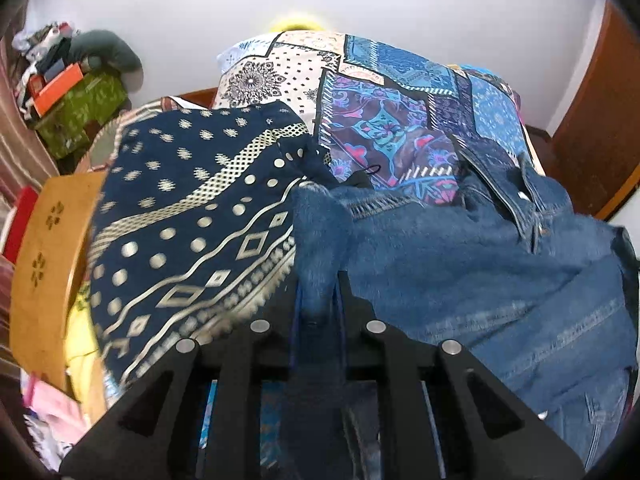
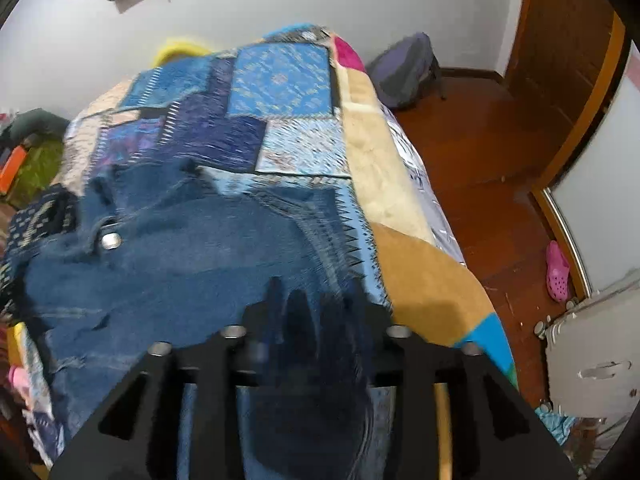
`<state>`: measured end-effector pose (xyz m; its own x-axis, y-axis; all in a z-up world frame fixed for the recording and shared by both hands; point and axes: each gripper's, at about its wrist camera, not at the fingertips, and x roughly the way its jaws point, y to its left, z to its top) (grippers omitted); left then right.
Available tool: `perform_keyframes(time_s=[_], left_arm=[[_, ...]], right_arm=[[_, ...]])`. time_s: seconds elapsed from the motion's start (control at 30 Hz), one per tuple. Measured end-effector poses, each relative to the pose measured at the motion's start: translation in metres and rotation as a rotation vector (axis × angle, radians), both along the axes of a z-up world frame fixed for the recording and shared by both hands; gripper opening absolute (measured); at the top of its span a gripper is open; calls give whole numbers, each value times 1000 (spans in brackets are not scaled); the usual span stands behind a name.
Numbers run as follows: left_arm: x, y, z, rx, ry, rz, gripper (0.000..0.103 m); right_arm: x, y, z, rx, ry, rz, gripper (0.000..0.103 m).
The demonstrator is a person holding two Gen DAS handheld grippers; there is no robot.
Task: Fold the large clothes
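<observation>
A pair of blue denim jeans [image 1: 472, 264] lies spread on a bed with a patchwork cover [image 1: 392, 92]. My left gripper [image 1: 318, 280] is shut on a fold of the jeans' edge. In the right wrist view the jeans [image 2: 180, 264] show a metal waist button [image 2: 111, 240]. My right gripper [image 2: 316, 300] is shut on another part of the denim, near the bed's right side [image 2: 416, 272]. The fabric hides the fingertips of both grippers.
A navy cloth with a white pattern [image 1: 188, 220] lies on the bed to the left of the jeans. A wooden headboard [image 1: 44, 276] and a cluttered pile with a green box [image 1: 80, 112] stand at the left. Wooden floor [image 2: 492, 176], a backpack [image 2: 408, 68] and a pink shoe [image 2: 557, 270] lie to the right.
</observation>
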<state>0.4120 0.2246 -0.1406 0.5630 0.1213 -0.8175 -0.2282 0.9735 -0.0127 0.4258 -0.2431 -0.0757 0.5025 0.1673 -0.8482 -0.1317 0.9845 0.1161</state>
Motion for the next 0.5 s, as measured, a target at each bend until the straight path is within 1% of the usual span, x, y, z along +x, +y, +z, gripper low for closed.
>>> perform_keyframes(time_s=[0.03, 0.07, 0.1, 0.13, 0.3, 0.33, 0.4, 0.47, 0.5], left_arm=[[-7, -2, 3, 6, -2, -3, 20], [-16, -5, 6, 6, -4, -11, 23], [-22, -6, 8, 5, -5, -17, 32], [-31, -8, 11, 5, -8, -21, 40], [-76, -18, 32, 27, -50, -47, 50], [-87, -20, 38, 30, -62, -57, 51], [-106, -22, 46, 27, -82, -66, 52], [-128, -23, 54, 16, -107, -71, 61], [-136, -24, 56, 14, -116, -72, 66]], right_arm=[[-6, 1, 6, 1, -22, 7, 47], [-16, 2, 16, -4, -53, 13, 53], [-24, 3, 23, -11, -77, 17, 57], [-34, 4, 31, -21, -105, 23, 58], [-86, 15, 63, -49, -185, 100, 60], [-97, 16, 68, -54, -198, 116, 62], [-119, 18, 76, -61, -231, 139, 79], [-138, 19, 80, -61, -276, 155, 84], [-149, 20, 82, -64, -301, 165, 84]])
